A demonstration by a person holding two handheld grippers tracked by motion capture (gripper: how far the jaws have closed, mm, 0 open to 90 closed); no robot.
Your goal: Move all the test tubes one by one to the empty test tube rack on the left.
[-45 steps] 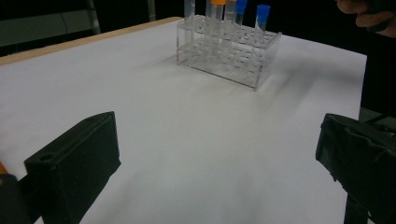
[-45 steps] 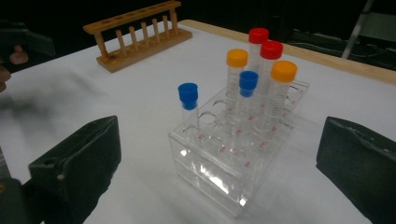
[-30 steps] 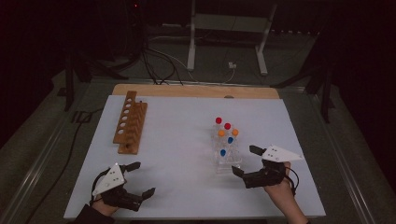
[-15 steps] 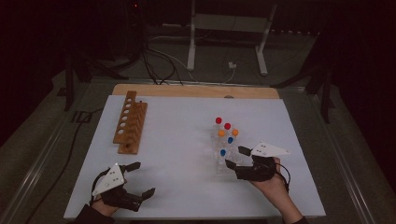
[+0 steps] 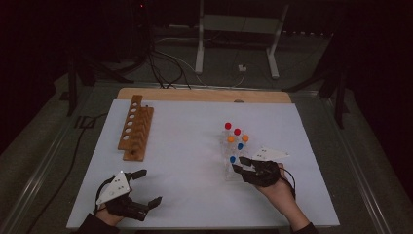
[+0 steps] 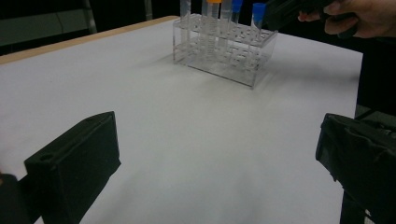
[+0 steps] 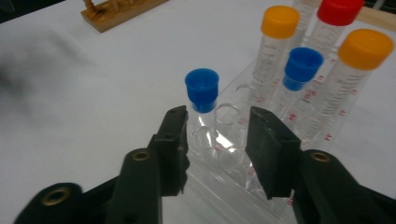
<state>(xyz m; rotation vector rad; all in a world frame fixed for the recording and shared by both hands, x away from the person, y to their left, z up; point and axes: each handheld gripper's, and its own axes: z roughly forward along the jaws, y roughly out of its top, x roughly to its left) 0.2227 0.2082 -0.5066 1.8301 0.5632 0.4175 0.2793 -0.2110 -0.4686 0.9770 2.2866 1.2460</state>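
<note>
My right hand-held gripper (image 7: 217, 135) has just been narrowing, jaws half-closed either side of the near blue-capped tube (image 7: 201, 100); I cannot tell if the pads touch it. Just beyond, the clear rack (image 7: 243, 168) is cut off below. My left hand-held gripper (image 6: 219, 154) gapes wide, holding nothing.

We see a white table top (image 5: 185, 161) with a pale wooden strip (image 5: 204, 94) along its far edge, set on a grey surround. Beyond it the room is very dark. A light metal stand (image 5: 238, 34) with 2 legs rests on the floor, dark cables (image 5: 160, 63) beside it and a small white plug (image 5: 241, 68).
</note>
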